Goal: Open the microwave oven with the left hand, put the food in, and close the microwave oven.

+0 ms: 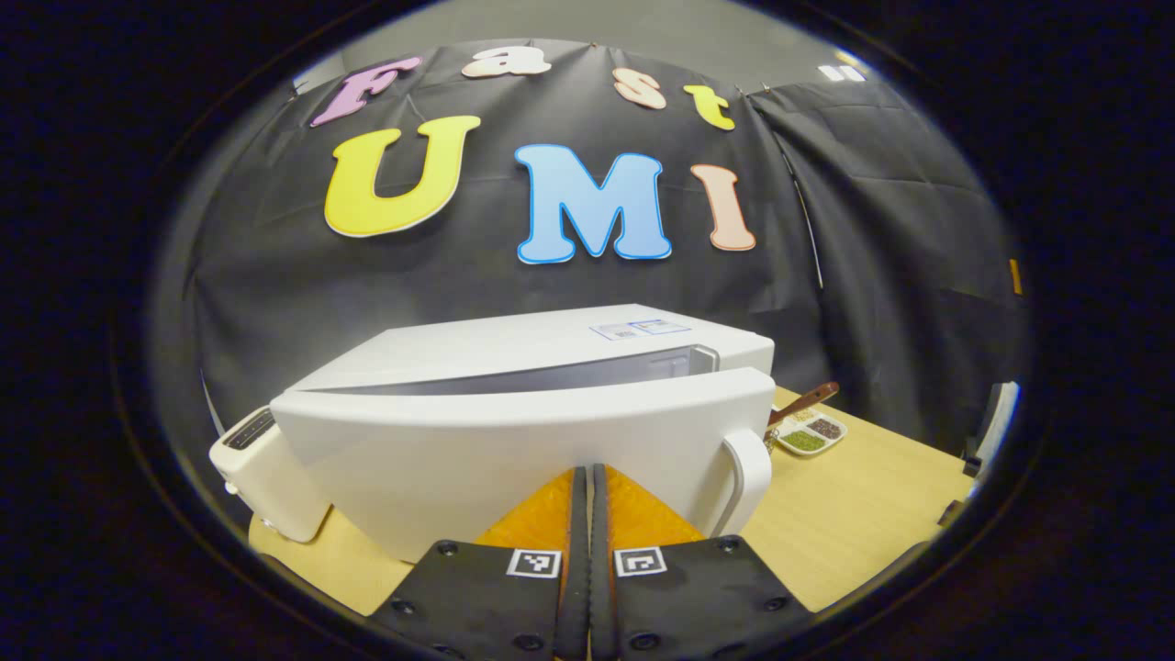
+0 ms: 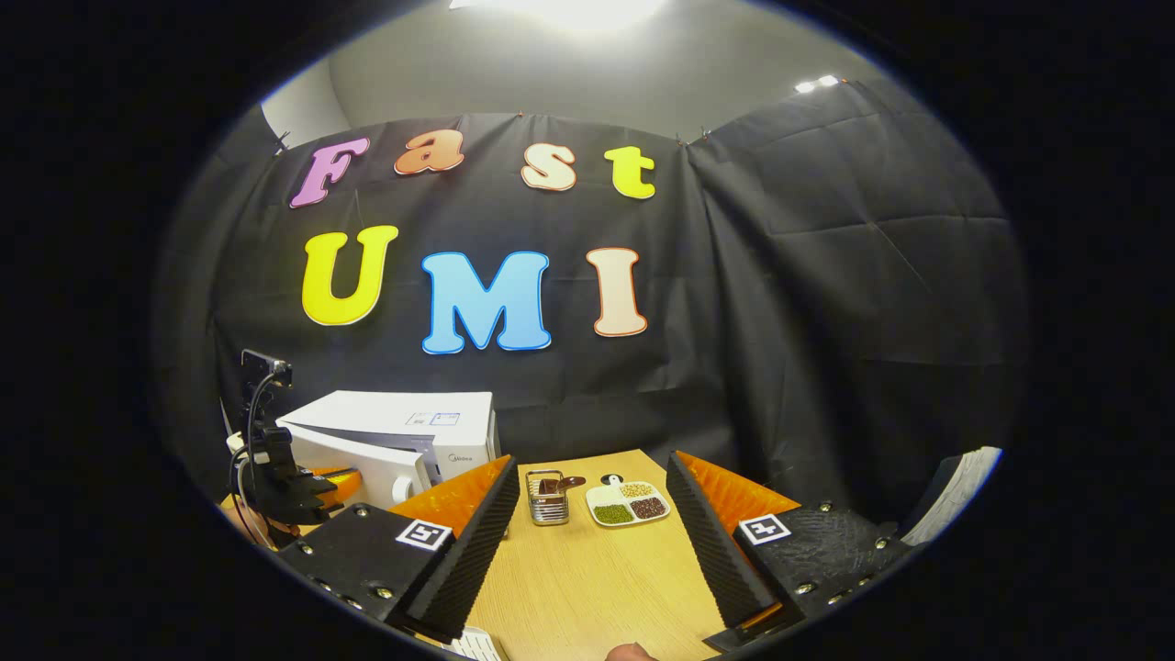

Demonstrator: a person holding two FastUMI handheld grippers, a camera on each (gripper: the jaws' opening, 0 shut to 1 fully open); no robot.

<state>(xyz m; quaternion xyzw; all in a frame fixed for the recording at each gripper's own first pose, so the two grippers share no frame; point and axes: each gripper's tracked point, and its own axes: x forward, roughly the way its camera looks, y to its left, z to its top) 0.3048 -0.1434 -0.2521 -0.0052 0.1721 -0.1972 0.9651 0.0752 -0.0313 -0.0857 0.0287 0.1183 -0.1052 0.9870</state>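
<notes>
In the left gripper view, the left gripper (image 1: pixel 587 477) has its jaws together, the 2 fingers side by side with only a thin line between them and nothing pinched. Their tips sit right at the front face of the microwave door (image 1: pixel 514 459); whether they press on it I cannot tell. The door stands slightly ajar from the white microwave oven (image 1: pixel 542 353), a dark wedge-shaped gap showing along its top edge. The door's white handle (image 1: pixel 748 477) curves down just right of the fingertips, apart from them. At the far left a small white appliance (image 1: pixel 262 482) stands against the oven's side. To the right, past the handle, a white divided dish (image 1: pixel 810 433) with green and dark fillings lies on the wooden desk (image 1: pixel 854 514), with a brown-handled utensil (image 1: pixel 806 402) just behind it.

In the right gripper view, the left gripper (image 2: pixel 317 487) appears at the far left, in front of the oven (image 2: pixel 404 427), with cables rising from it. The right gripper (image 2: pixel 592 532) hovers above the desk (image 2: pixel 587 588) with its jaws wide apart, holding nothing. Between its fingers, farther off, a small wire basket (image 2: pixel 547 500) holding something brown stands just left of the divided dish (image 2: pixel 629 504); both rest well apart from the oven. Black cloth drapes the booth's wall behind, under a grey ceiling with bright lights.
</notes>
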